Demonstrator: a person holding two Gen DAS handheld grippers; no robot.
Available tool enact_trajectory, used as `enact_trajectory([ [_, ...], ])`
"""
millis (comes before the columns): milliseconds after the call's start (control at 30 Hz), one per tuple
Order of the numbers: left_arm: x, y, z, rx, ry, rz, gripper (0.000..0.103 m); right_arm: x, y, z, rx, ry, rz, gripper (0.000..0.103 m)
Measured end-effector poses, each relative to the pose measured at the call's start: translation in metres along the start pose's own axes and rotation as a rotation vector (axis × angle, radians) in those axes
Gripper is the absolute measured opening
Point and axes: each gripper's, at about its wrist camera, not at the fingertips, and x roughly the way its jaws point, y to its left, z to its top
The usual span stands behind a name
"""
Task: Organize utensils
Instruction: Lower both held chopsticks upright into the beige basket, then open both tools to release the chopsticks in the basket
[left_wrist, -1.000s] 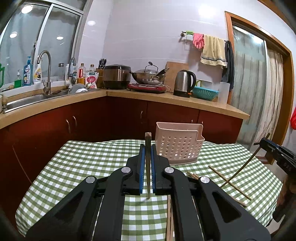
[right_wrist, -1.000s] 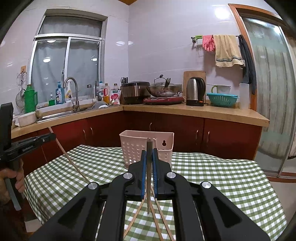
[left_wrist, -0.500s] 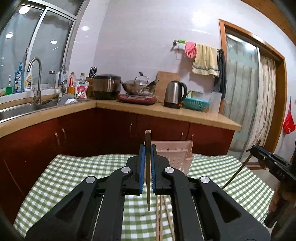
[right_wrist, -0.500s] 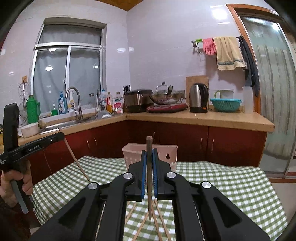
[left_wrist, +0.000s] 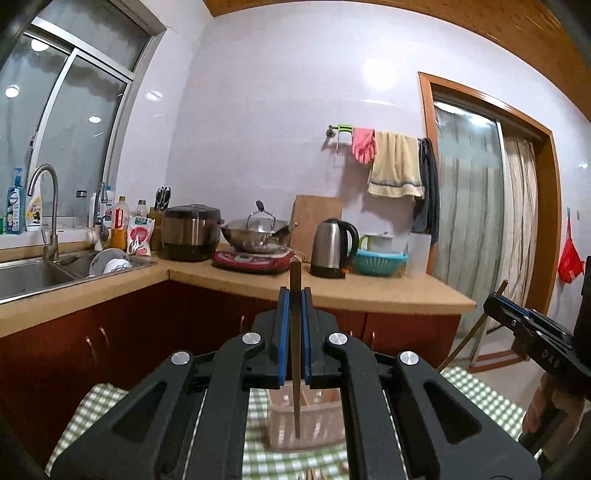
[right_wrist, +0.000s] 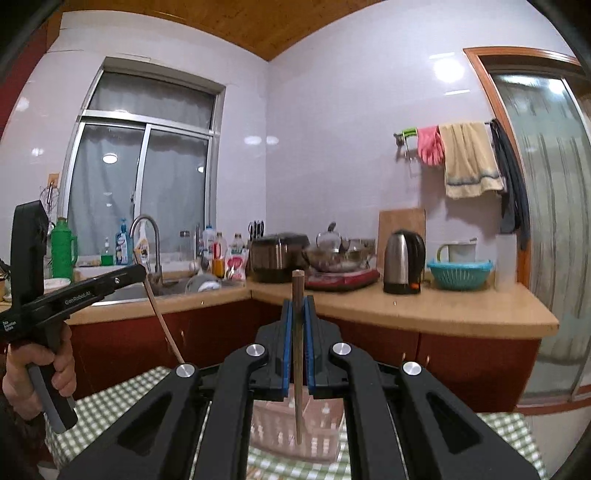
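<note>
My left gripper (left_wrist: 295, 295) is shut on a dark wooden chopstick (left_wrist: 296, 413) that stands upright between its blue pads. Its thin end hangs over the pink perforated basket (left_wrist: 321, 424) on the green-checked table (left_wrist: 92, 410). My right gripper (right_wrist: 297, 302) is shut on a second upright chopstick (right_wrist: 298, 413), also above the basket (right_wrist: 325, 432). Each gripper shows in the other's view: the right gripper (left_wrist: 495, 301) at the right edge with its slanted chopstick (left_wrist: 469, 336), and the left gripper (right_wrist: 142, 271) at the left with its chopstick (right_wrist: 164, 325), a hand on its handle.
Behind the table runs a wooden counter (left_wrist: 388, 295) with a kettle (left_wrist: 332, 251), a wok (left_wrist: 255, 232), a rice cooker (left_wrist: 190, 232) and a sink (left_wrist: 33, 273). At the right is a glass door (left_wrist: 476, 229). The basket is mostly hidden behind the gripper bodies.
Both grippers have risen with their chopsticks. The basket and tablecloth have sunk to the bottom of both views, and more wall and ceiling show. Both grips stay shut.
</note>
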Motion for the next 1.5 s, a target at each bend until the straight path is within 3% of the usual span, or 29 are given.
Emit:
enact_trajectory([
  [300,0.057,-0.011,0.012,0.051,-0.024,0.009,0.007,0.054,-0.012,0.000,-0.027,-0.005,-0.013,0.007],
  [633,0.112,0.000,-0.051,0.024,0.121,0.019,0.006,0.104,-0.034,-0.061,0.047,0.138,-0.012,0.007],
  [867,0.130,0.009,-0.083,0.013,0.199,0.034,0.007,0.116,-0.037,-0.081,0.059,0.192,-0.017,0.007],
  [967,0.133,0.012,-0.087,0.002,0.206,0.036,0.016,0.117,-0.039,-0.084,0.066,0.198,-0.028,0.010],
  [1000,0.133,0.013,-0.087,0.003,0.203,0.040,0.026,0.115,-0.039,-0.084,0.060,0.198,-0.034,0.014],
  [1033,0.132,0.013,-0.087,0.003,0.196,0.045,0.038,0.118,-0.040,-0.081,0.058,0.194,-0.041,0.028],
  [1067,0.131,0.013,-0.087,0.002,0.190,0.047,0.043,0.116,-0.040,-0.080,0.054,0.186,-0.050,0.042],
  [1267,0.119,0.016,-0.082,-0.006,0.161,0.060,0.063,0.100,-0.037,-0.067,0.012,0.137,-0.089,0.057],
  [1400,0.108,0.015,-0.077,-0.004,0.145,0.061,0.075,0.086,-0.036,-0.058,-0.012,0.114,-0.109,0.060],
  [1500,0.094,0.013,-0.074,0.000,0.130,0.064,0.077,0.072,-0.034,-0.054,-0.016,0.109,-0.107,0.060],
])
